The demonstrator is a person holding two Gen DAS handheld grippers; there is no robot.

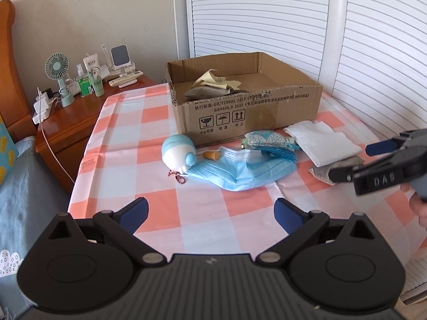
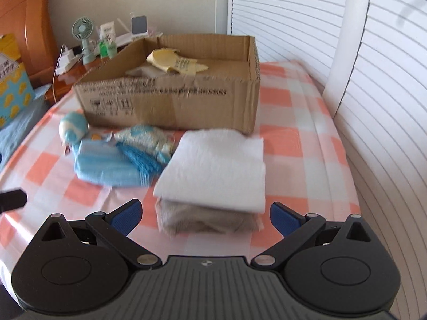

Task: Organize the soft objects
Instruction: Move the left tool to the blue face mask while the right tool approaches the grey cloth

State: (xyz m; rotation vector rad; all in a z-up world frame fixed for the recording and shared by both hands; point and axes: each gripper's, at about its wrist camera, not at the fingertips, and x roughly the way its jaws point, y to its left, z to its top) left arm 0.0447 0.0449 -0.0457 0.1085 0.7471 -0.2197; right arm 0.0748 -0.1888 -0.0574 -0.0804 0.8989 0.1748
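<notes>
Bedroom, checked tablecloth (image 1: 202, 205) on table, cardboard box (image 2: 170, 101) at back, few cloths already inside. Left gripper (image 1: 210, 214) wide open, empty, hovering before face mask (image 1: 240, 170). Right gripper (image 2: 205, 217) wide open, empty, near white towel (image 2: 216, 170) stacked on grey cloth (image 2: 202, 220). Risk: jaws catch only top towel, grey one slides; tablecloth may pinch too.

Beside my checked tablecloth (image 1: 128, 144) stands a wooden nightstand (image 1: 77, 117) — on it a small green fan (image 1: 57, 66), bottles (image 1: 90, 80), a white charger (image 1: 42, 106) with cable. Louvred white doors (image 1: 253, 13) behind — an orange headboard (image 1: 8, 66) at left.
</notes>
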